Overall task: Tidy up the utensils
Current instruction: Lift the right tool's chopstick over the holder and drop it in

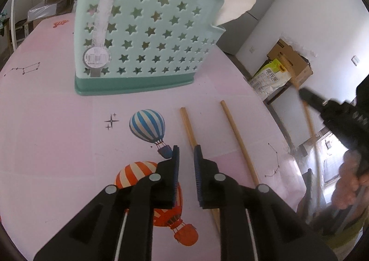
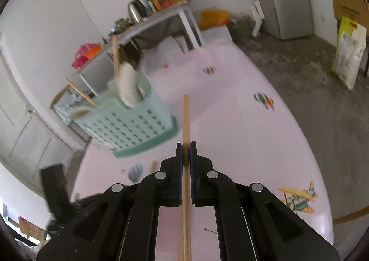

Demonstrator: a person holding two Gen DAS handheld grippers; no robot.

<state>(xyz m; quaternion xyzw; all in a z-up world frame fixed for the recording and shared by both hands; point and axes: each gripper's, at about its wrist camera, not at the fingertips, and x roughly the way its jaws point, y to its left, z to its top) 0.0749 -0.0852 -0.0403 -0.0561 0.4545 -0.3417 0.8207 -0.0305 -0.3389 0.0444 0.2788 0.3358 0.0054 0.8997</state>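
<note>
Two wooden chopsticks (image 1: 239, 140) lie loose on the pink bench (image 1: 57, 122), in front of the star-pierced mint utensil holder (image 1: 143, 37) near its far edge. Left tool (image 1: 186, 153): slightly spread, empty, low beside the nearer stick. Right tool (image 2: 186, 148): pressed together, pinching a third chopstick (image 2: 186, 120) along its length, raised off the bench. Holder already contains chopsticks and white spoons (image 2: 128, 87). Handling advice: tip the held stick upright, clear the rim, release inside.
</note>
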